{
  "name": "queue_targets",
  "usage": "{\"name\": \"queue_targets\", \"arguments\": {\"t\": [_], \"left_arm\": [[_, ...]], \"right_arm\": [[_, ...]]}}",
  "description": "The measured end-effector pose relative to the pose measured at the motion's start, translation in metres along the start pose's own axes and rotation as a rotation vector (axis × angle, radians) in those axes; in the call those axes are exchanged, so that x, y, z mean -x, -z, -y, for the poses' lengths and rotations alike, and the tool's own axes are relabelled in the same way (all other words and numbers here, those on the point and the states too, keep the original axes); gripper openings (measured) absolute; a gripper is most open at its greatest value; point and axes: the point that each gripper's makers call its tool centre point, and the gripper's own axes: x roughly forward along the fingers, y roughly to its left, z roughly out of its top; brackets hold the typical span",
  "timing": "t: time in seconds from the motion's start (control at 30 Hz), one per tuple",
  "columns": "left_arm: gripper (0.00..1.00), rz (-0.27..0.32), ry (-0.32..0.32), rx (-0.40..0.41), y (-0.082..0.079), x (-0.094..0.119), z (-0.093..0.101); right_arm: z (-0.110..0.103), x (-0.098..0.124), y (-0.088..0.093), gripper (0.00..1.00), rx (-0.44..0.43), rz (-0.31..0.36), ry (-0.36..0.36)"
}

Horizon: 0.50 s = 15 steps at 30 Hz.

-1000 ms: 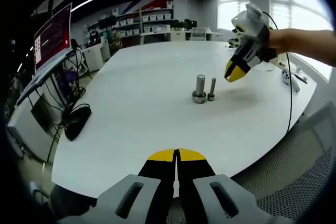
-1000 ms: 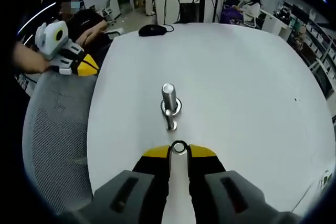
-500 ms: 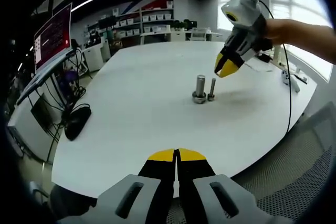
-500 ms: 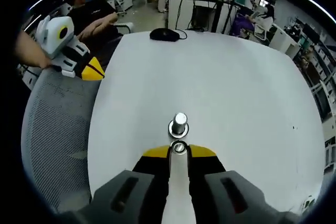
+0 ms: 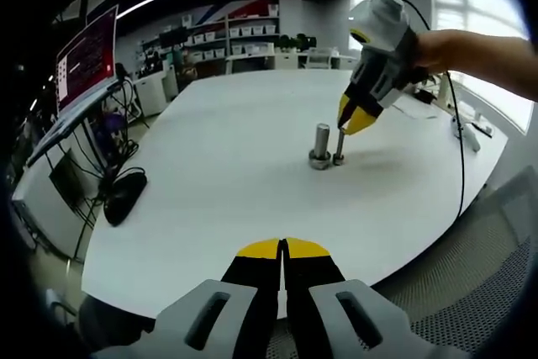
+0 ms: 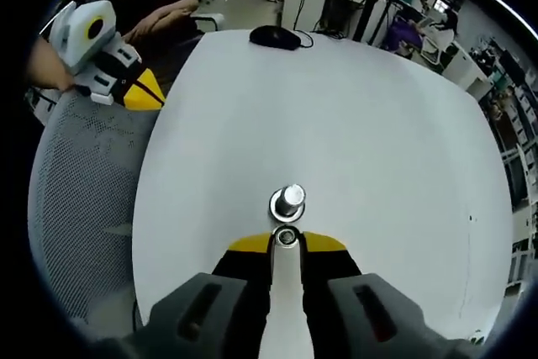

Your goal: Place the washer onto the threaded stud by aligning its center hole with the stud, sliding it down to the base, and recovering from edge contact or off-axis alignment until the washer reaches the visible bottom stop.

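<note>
Your right hand-held gripper (image 6: 287,245) pinches the washer (image 6: 287,236) directly above the thin threaded stud (image 5: 339,145), beside the thicker bolt (image 6: 290,200) on the tabletop (image 6: 336,124). The washer is small, rigid and probably slippery; grip its rim. Your left hand-held gripper (image 5: 283,248) is closed, empty.

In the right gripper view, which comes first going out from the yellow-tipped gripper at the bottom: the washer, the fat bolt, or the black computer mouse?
From the right gripper:
1. Washer, pinched between its tips.
2. Fat bolt, standing on the white table just beyond the tips.
3. Computer mouse, at the table's far edge.
</note>
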Motion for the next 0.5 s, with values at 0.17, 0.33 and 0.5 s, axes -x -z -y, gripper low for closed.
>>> {"name": "queue_targets", "arguments": {"t": [0.17,0.33,0.5], "left_arm": [[0.0,0.001,0.002,-0.001,0.0,0.0,0.0],[0.0,0.001,0.003,-0.001,0.0,0.0,0.0],[0.0,0.005,0.004,-0.001,-0.001,0.0,0.0]], "right_arm": [[-0.003,-0.004,0.002,0.14,0.004,-0.022,-0.013],[-0.004,-0.011,0.005,0.14,0.014,-0.042,-0.019],[-0.008,-0.018,0.008,0.14,0.019,-0.074,-0.025]]}}
